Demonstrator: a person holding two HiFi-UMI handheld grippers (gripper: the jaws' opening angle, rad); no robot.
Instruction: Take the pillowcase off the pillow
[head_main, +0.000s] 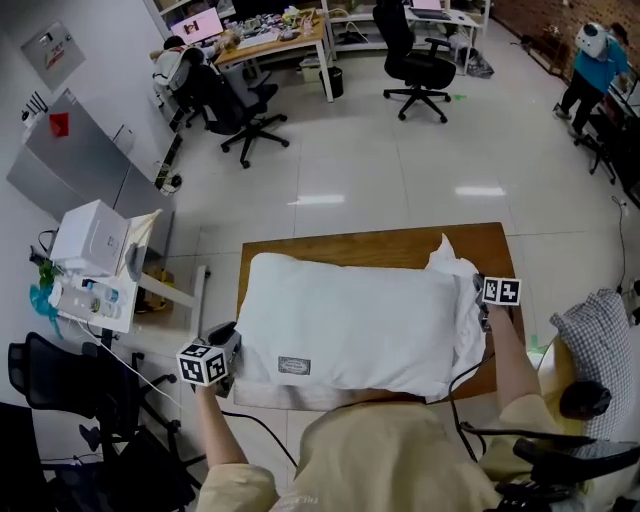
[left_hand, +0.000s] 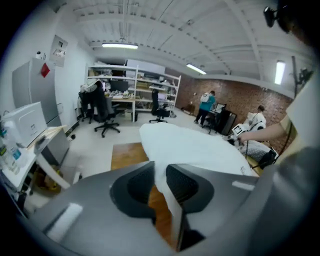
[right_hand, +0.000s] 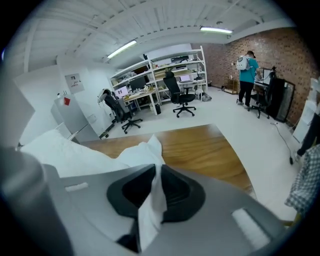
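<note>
A white pillow (head_main: 350, 320) lies lengthwise on the wooden table (head_main: 350, 245), with a small grey label (head_main: 294, 366) at its near edge. At the pillow's right end the white pillowcase (head_main: 455, 270) is bunched and wrinkled. My left gripper (head_main: 225, 350) is at the pillow's near left corner. In the left gripper view (left_hand: 159, 172) its jaws are shut on white fabric of that corner, and the pillow (left_hand: 200, 145) stretches away beyond them. My right gripper (head_main: 483, 300) is at the right end. In the right gripper view (right_hand: 156, 175) it is shut on a fold of pillowcase (right_hand: 150, 210).
A checkered cushion (head_main: 598, 340) sits right of the table. White boxes (head_main: 90, 240) stand on a side stand at the left, with a black chair (head_main: 50, 400) below them. Office chairs (head_main: 245, 110) and desks stand farther back. A person in teal (head_main: 590, 60) is at the far right.
</note>
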